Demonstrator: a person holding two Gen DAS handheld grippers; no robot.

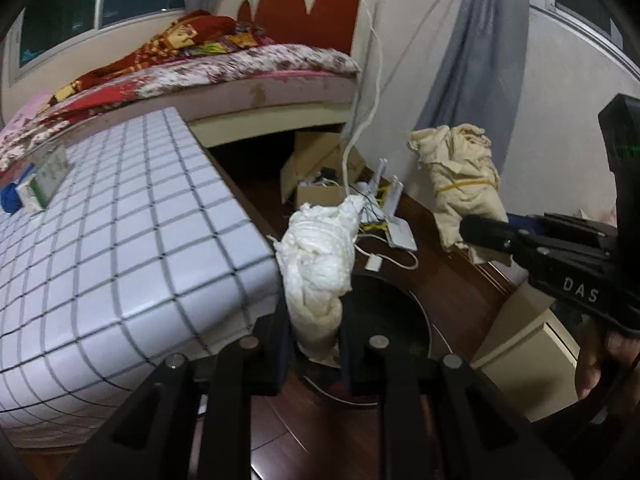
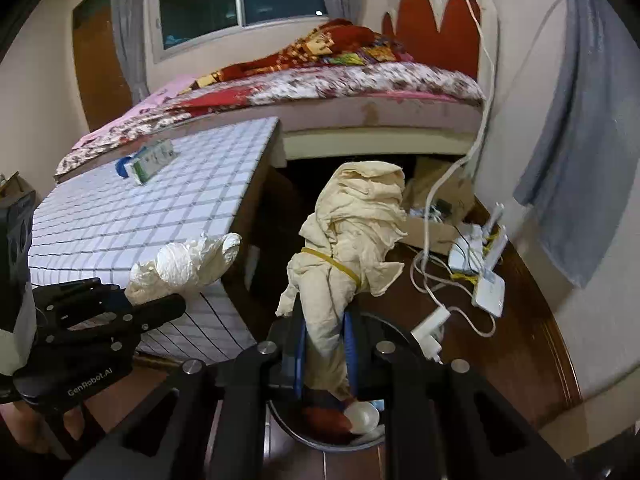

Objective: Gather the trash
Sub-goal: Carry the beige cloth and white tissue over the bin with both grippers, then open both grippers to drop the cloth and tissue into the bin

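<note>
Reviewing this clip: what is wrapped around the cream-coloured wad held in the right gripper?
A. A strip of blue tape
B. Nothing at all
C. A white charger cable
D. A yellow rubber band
D: in the right wrist view a yellow rubber band circles the middle of the cream-coloured wad clamped in the right gripper.
</note>
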